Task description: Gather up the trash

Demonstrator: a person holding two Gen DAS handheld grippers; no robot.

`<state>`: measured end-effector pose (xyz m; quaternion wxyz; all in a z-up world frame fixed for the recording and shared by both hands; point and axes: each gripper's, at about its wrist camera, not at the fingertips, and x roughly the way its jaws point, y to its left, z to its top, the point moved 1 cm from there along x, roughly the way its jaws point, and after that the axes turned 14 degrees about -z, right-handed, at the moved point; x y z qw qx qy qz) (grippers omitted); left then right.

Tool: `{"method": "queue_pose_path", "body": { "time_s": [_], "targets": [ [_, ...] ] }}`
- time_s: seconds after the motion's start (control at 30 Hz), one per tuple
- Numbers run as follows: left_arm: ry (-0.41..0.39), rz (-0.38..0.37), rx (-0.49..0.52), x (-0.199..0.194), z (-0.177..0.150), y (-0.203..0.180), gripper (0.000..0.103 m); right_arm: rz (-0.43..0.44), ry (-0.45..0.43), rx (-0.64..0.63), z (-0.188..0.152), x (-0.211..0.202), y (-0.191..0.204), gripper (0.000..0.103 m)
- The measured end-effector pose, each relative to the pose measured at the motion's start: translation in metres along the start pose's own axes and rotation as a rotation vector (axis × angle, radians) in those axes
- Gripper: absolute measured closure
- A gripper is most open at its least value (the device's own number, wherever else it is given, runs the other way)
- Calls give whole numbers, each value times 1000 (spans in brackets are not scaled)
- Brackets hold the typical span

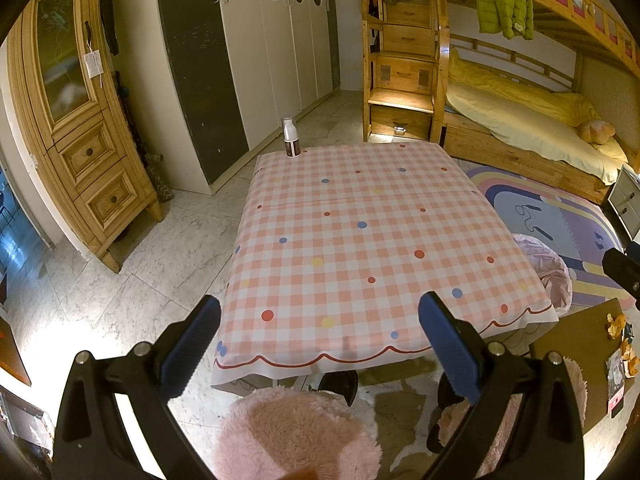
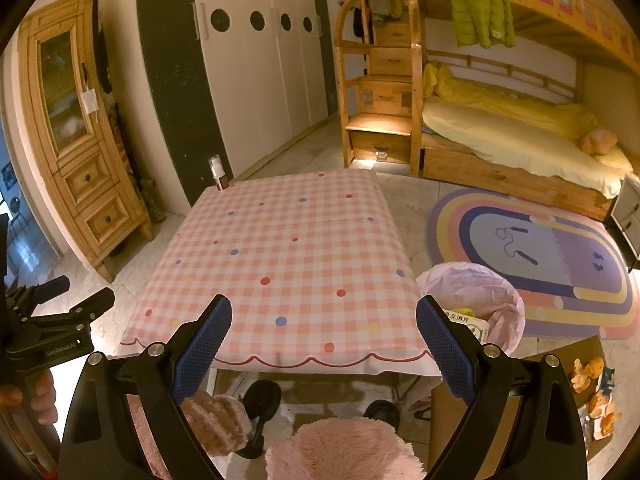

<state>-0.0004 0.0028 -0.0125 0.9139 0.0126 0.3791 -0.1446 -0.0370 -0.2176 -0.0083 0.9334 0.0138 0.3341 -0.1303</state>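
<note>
- Both tools spread wide, nothing between the blue pads: left tool (image 1: 320,340), right tool (image 2: 324,344). Both hover off the near edge of the bench (image 2: 280,260).
- Trash: orange peels (image 2: 588,372) and wrappers lie on a brown board (image 2: 520,364) on the floor, right of the bench's near-right corner. Also seen from the left wrist cam (image 1: 616,326).
- Bin w/ pink liner (image 2: 504,300) stands just beside the bench's right edge, between bench and rainbow rug (image 2: 540,248); some packaging already inside.
- Bottle (image 1: 289,138) upright on the bench's far-left corner, long axis vertical, cap up. Trash or not, can't tell.
- Peels are crumpled scraps, no clear long axis; scattered loosely toward the board's right side.
- Risks, judged: thin peels could slip from the pads or tear; a sweep past the bench corner may snag the cloth (image 1: 360,240) or tip the light bin; liner mouth sags, so a drop could miss.
</note>
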Motion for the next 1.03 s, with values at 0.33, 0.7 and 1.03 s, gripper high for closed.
{"method": "queue_pose_path", "body": {
  "time_s": [0.33, 0.7, 1.03],
  "targets": [
    [1, 0, -2, 0, 1, 0, 7, 2, -2, 3, -2, 1, 1, 11],
    [0, -3, -3, 1, 0, 0, 7, 4, 3, 9, -5, 4, 0, 11],
    [-2, -63, -4, 24, 8, -8, 7, -68, -30, 80, -20, 25, -56, 9]
  ]
}}
